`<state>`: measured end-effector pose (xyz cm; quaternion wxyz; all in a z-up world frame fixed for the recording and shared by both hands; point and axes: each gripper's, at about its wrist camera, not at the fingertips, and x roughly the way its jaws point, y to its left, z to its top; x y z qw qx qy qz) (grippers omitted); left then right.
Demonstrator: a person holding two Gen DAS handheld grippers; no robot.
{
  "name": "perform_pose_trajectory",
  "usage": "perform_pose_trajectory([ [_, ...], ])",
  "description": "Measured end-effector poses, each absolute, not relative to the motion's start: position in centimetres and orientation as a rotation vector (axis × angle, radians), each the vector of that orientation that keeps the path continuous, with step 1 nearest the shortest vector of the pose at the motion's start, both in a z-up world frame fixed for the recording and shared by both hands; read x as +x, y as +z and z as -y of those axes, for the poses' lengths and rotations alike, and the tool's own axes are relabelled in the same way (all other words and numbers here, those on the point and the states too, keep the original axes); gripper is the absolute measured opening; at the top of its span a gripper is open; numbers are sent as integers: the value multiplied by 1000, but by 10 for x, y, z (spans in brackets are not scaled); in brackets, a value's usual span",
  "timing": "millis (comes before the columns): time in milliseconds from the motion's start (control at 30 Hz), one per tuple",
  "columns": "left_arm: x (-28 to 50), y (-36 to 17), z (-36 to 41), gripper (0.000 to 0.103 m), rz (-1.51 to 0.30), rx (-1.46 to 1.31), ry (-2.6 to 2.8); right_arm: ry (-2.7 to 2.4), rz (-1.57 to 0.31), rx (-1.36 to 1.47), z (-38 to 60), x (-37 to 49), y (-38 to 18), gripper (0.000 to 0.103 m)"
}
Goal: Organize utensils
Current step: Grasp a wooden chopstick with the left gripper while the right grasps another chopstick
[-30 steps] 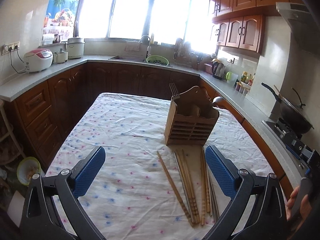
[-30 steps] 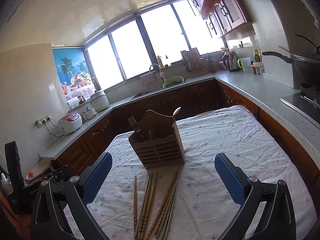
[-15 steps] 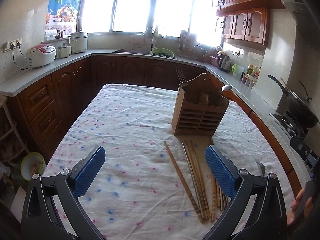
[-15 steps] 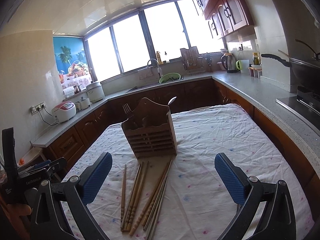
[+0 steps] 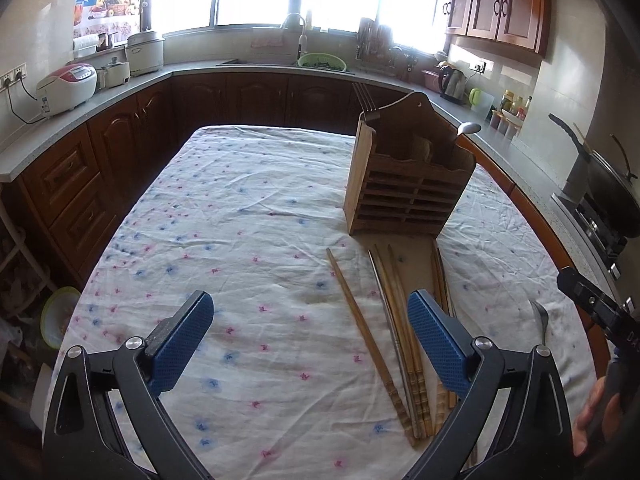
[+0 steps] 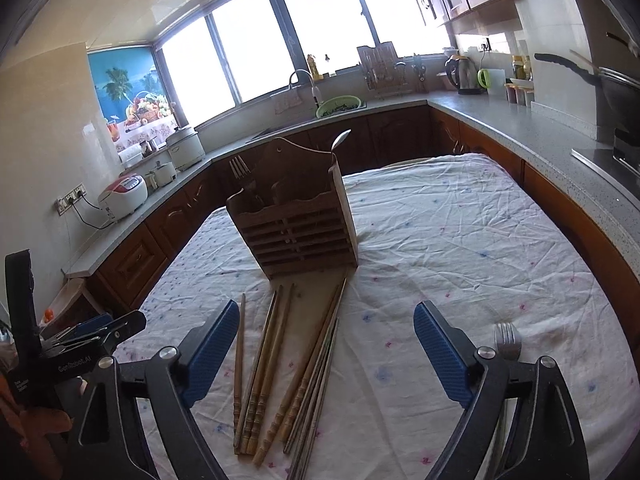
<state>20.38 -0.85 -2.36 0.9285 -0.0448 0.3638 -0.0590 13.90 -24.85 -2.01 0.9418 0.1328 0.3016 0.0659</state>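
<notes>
A wooden utensil holder (image 5: 404, 184) (image 6: 296, 224) stands on the cloth-covered table, with a fork (image 5: 366, 98) and a spoon (image 5: 468, 128) sticking out of it. Several wooden and metal chopsticks (image 5: 384, 328) (image 6: 280, 364) lie in front of it. A loose fork (image 6: 507, 338) (image 5: 542, 318) lies to their right. My left gripper (image 5: 310, 334) hovers over bare cloth left of the chopsticks, jaws closing with nothing between them. My right gripper (image 6: 326, 346) hangs above the chopsticks, which lie between its fingers; its jaws are closing without touching them.
The flowered tablecloth (image 5: 240, 220) covers the whole table. Counters surround it, with a rice cooker (image 5: 66, 88), a sink, a kettle (image 6: 460, 72) and a wok on the stove (image 5: 608, 188). A person's hand (image 5: 592, 412) holds the right gripper at the right edge.
Both grippers have sunk toward the table and tilted down, so the chopsticks and holder sit closer. The right gripper's jaws have narrowed; the left's only slightly. The loose fork has come into view.
</notes>
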Motion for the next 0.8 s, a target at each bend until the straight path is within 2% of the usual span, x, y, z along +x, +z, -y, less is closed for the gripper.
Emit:
perform_pose_trajectory([
  [100, 219, -34, 11, 86, -790, -102, -135, 130, -658, 274, 248, 151, -30, 63],
  [233, 242, -48, 18, 74, -844, -96, -151, 135, -716, 297, 249, 170, -43, 52],
  [300, 252, -54, 21, 69, -869, -102, -164, 141, -742, 312, 250, 180, -50, 49],
  [367, 264, -61, 23, 66, -899, -113, -170, 142, -762, 313, 250, 191, -55, 41],
  [567, 293, -81, 30, 53, -970, -123, -185, 155, -825, 336, 249, 222, -73, 37],
  [800, 317, -100, 36, 48, -1031, -135, -186, 147, -892, 340, 247, 250, -94, 35],
])
